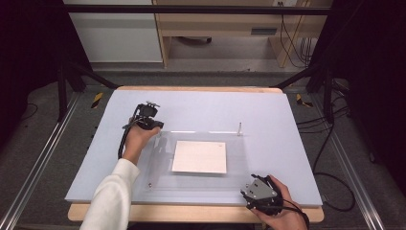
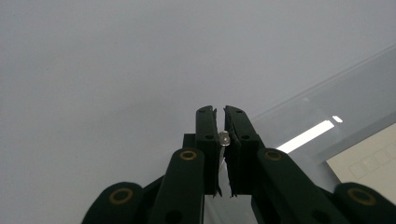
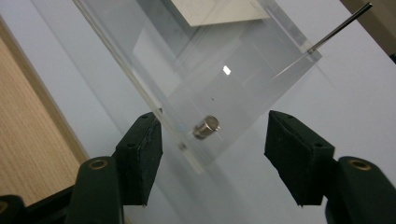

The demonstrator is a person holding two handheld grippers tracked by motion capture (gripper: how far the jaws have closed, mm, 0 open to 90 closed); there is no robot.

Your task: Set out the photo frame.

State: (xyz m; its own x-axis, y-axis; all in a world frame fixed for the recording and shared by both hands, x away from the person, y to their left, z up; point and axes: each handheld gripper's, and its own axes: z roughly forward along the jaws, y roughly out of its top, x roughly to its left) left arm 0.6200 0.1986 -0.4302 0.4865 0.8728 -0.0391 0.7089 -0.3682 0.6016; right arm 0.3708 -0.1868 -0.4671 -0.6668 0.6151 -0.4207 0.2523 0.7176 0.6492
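Fasteners at the corners of a clear plastic sheet [image 1: 158, 179] look to be the work in hand. The sheet lies flat on a pale blue mat [image 1: 282, 158] on the table, with a white paper card [image 1: 199, 156] under or inside it, roughly centred.

Left gripper [image 2: 221, 122] sits at the sheet's far left corner, held by the left hand [image 1: 139, 136]. Its jaws are pressed nearly together and pinch a small silvery pin head [image 2: 224, 138] between the pads. Judgement: the tight pinch is there to lift or seat that pin without dropping it, since the piece is tiny and smooth.

Right gripper [image 3: 212, 133] rests at the near right corner, just at the mat's front edge, in the right hand [image 1: 282, 211]. Its jaws are spread wide and hold nothing. Between them, in the right gripper view, a short metal stud [image 3: 206, 127] stands on the sheet's corner. Judgement: the spread jaws are lined up on the stud, ready to close on it, or simply parked there while the left side works.

A thin upright metal rod [image 1: 239, 128] stands at the far right corner, apart from both grippers. It may be a locating post that keeps the sheet from sliding. A small fastener [image 1: 150, 184] also shows at the near left corner, untouched.
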